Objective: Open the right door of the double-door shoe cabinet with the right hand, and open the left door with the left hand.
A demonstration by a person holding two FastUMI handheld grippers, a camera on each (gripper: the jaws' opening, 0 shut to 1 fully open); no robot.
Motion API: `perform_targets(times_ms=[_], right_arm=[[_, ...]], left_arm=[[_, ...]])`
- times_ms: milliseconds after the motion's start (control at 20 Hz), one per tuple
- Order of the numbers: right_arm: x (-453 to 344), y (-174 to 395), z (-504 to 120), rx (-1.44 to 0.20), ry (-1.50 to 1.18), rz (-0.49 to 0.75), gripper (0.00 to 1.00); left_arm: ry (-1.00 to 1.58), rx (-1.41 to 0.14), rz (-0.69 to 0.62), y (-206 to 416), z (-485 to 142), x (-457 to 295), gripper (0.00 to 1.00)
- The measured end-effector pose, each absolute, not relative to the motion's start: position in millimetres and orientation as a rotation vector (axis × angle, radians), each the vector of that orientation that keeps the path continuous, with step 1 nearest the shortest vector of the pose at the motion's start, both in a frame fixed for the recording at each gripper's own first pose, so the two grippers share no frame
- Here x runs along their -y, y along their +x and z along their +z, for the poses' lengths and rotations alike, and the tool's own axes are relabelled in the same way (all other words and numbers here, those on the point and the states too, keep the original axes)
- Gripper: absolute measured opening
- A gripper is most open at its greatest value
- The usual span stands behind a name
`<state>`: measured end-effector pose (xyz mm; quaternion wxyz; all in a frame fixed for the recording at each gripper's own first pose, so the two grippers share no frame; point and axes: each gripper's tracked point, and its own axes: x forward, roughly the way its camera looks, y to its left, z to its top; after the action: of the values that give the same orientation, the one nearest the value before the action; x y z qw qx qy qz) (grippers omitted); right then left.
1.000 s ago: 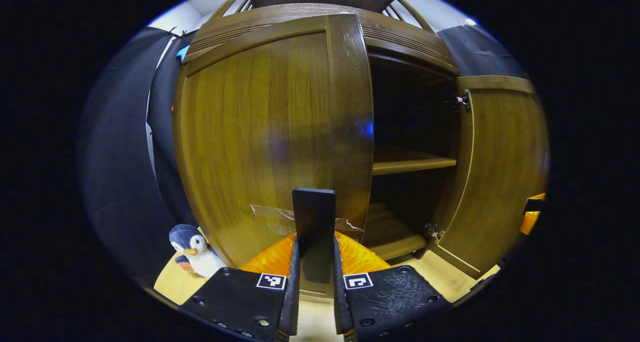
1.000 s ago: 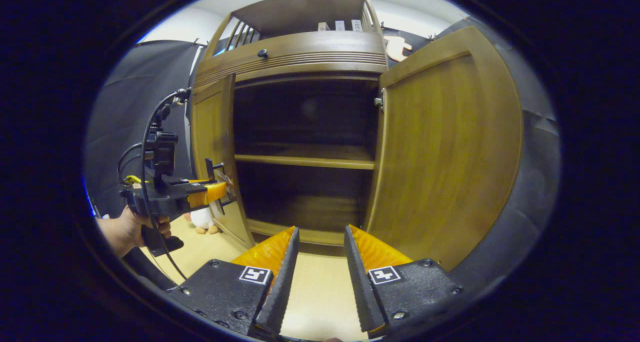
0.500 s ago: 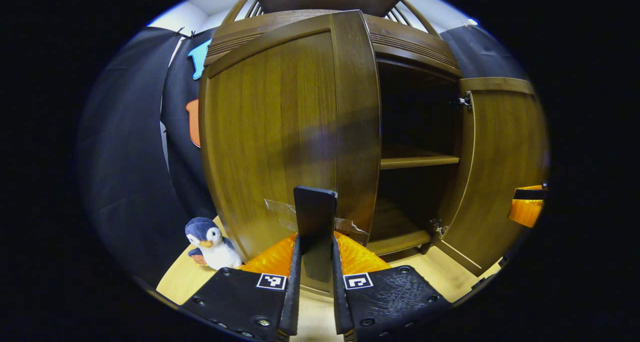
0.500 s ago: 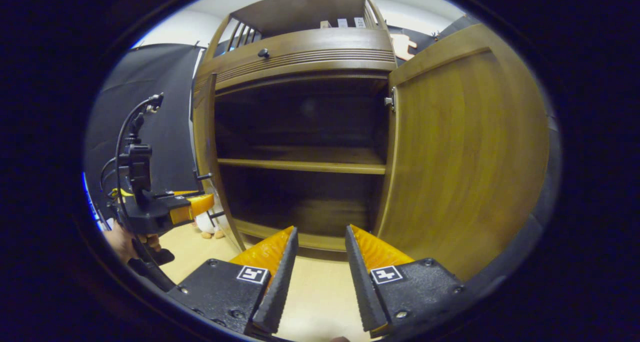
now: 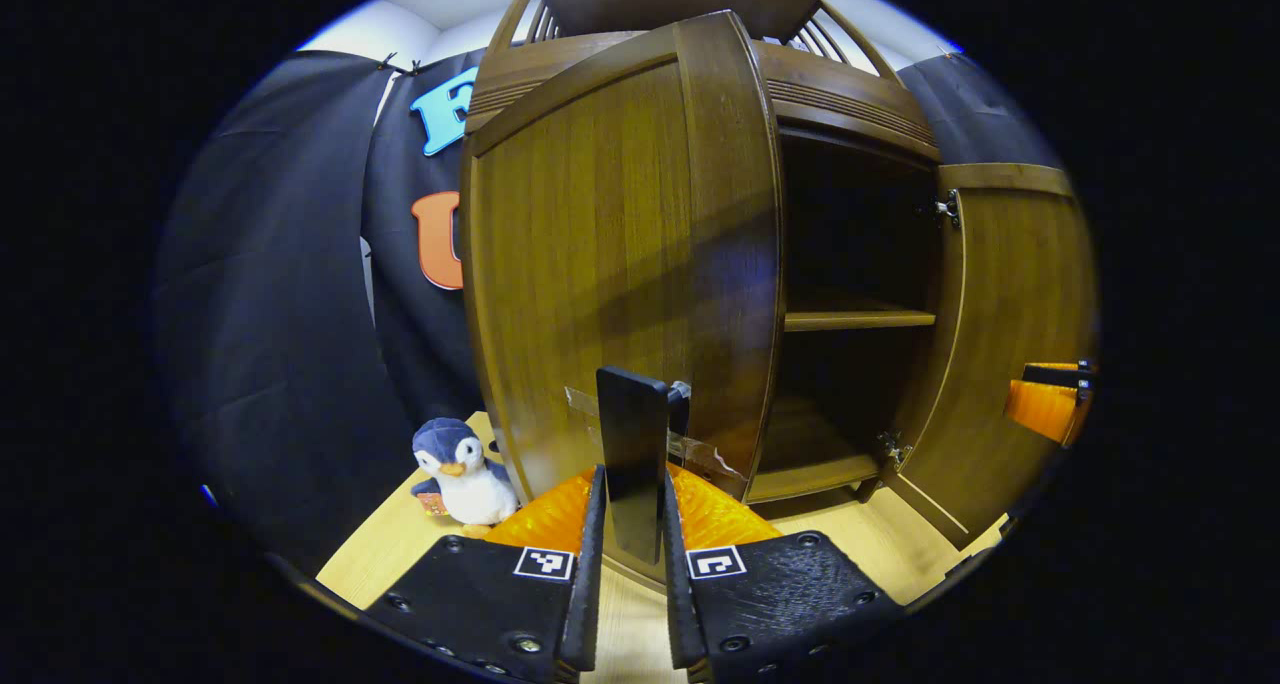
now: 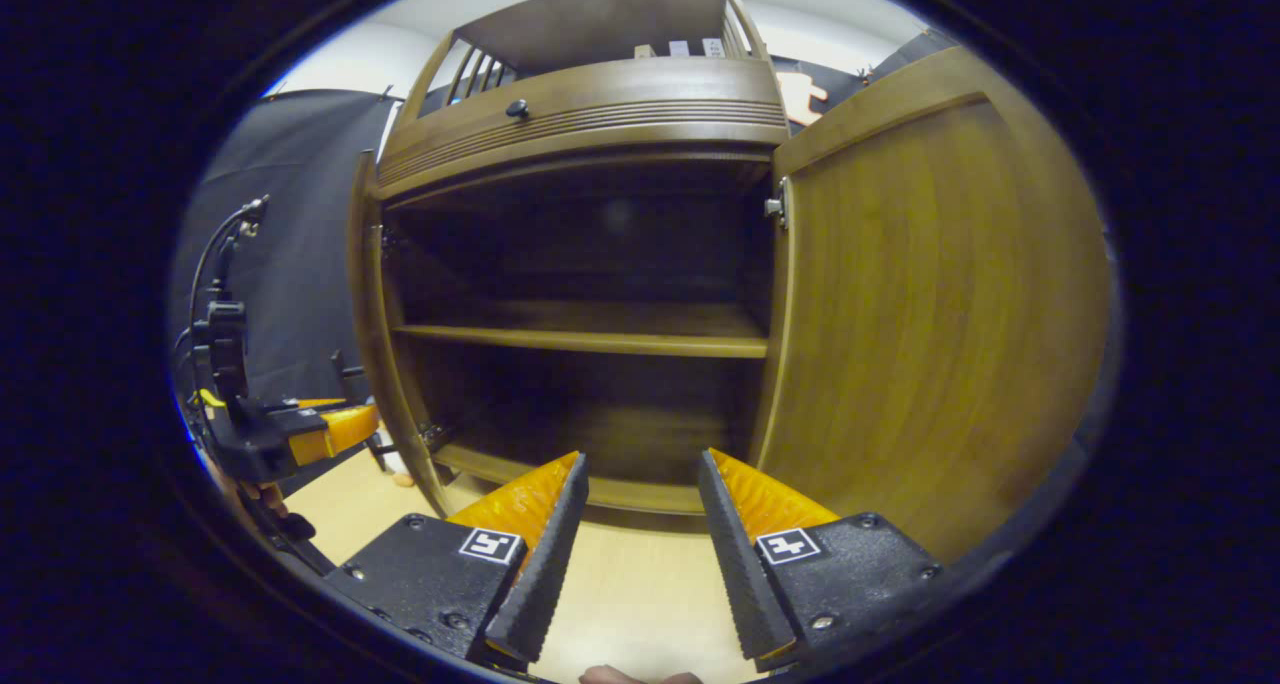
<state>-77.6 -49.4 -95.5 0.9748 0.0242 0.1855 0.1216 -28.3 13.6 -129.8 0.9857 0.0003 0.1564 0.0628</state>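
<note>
Left gripper view: the left gripper (image 5: 630,524) pinches the flat handle (image 5: 632,444) of the left door (image 5: 620,264), which stands swung well out. A toy penguin (image 5: 460,474) sits on the floor by the cabinet's left corner.

Right gripper view: the right gripper (image 6: 630,534) hangs spread and empty before the open cabinet (image 6: 590,104); the right door (image 6: 930,294) is wide open. Judged so, both doors are open; only letting go is left.

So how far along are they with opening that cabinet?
Nearly finished. The right door stands wide open, and the right gripper is open and holds nothing. The left gripper is shut on the left door's handle, with the left door swung well out. Only letting go remains.
</note>
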Motion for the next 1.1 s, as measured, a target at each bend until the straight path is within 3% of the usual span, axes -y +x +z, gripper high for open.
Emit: perform_targets(times_ms=[350,950,1000,1050,1100], right_arm=[[44,-69,-96,-0.358,0.041,0.234,0.80],[17,-59,-98,-0.362,0.037,0.283,0.80],[15,-58,-97,-0.360,0.036,0.285,0.77],[13,-57,-97,-0.358,0.034,0.289,0.80],[11,-57,-96,-0.357,0.030,0.289,0.80]], left_arm=[[-0.001,-0.318,0.173,-47,-128,-36,0.27],[0.004,-0.338,0.311,-89,-127,-93,0.27],[0.017,-0.343,0.322,-92,-129,-99,0.34],[0.037,-0.344,0.336,-94,-128,-106,0.26],[0.040,-0.344,0.338,-97,-128,-110,0.34]])
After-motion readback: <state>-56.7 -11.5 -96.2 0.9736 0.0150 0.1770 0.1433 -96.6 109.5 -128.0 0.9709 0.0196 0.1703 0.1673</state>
